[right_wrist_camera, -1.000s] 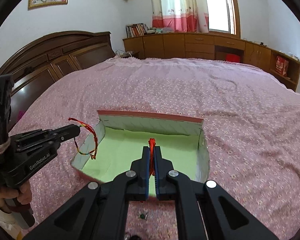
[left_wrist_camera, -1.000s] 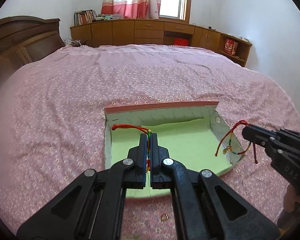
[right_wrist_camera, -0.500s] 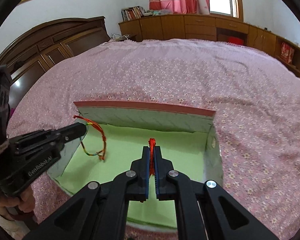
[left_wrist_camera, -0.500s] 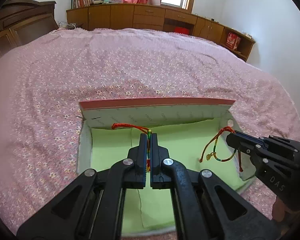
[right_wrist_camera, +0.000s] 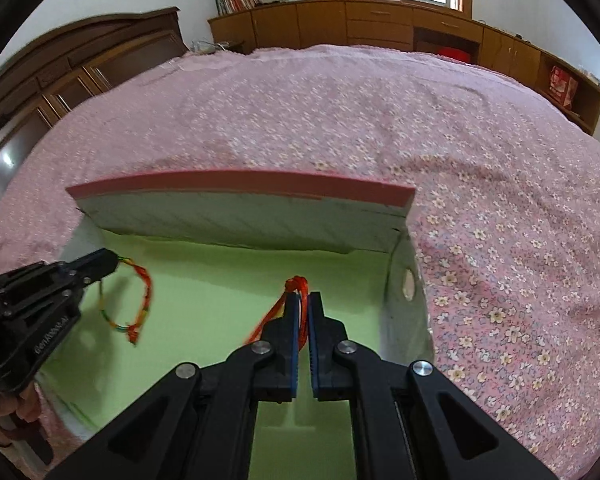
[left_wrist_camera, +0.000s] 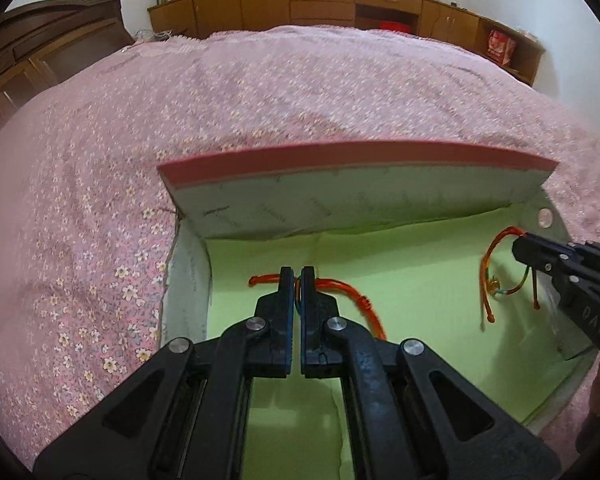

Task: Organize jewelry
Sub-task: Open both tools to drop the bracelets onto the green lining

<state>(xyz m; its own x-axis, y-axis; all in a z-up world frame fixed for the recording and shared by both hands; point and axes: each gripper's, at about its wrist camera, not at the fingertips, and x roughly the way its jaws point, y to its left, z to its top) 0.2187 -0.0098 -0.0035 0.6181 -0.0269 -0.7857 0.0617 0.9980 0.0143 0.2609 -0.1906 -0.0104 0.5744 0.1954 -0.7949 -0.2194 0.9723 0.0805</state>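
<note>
Left wrist view: the left gripper [left_wrist_camera: 297, 276], jaws pinching a red cord bracelet [left_wrist_camera: 342, 289], has dropped from the box's [left_wrist_camera: 356, 164] rim toward its green floor. Right wrist view: the right gripper [right_wrist_camera: 303, 302], pinching another bracelet [right_wrist_camera: 298, 285], has sunk likewise; release seems near.

Found two cord bracelets, both within the walls of an open box [left_wrist_camera: 352, 158]. Held the first bracelet [left_wrist_camera: 342, 285] pinched in the left gripper [left_wrist_camera: 296, 274]: red-orange cord with a small knot, hanging as a loop, lower part many-coloured. Held the second bracelet [right_wrist_camera: 297, 283] pinched in the right gripper [right_wrist_camera: 304, 298], close to the right wall of the box: similar red cord, knot just past the tips, loop and two loose ends hanging down. Showed on the box a pink rim, pale grey inner walls and a light green floor.
</note>
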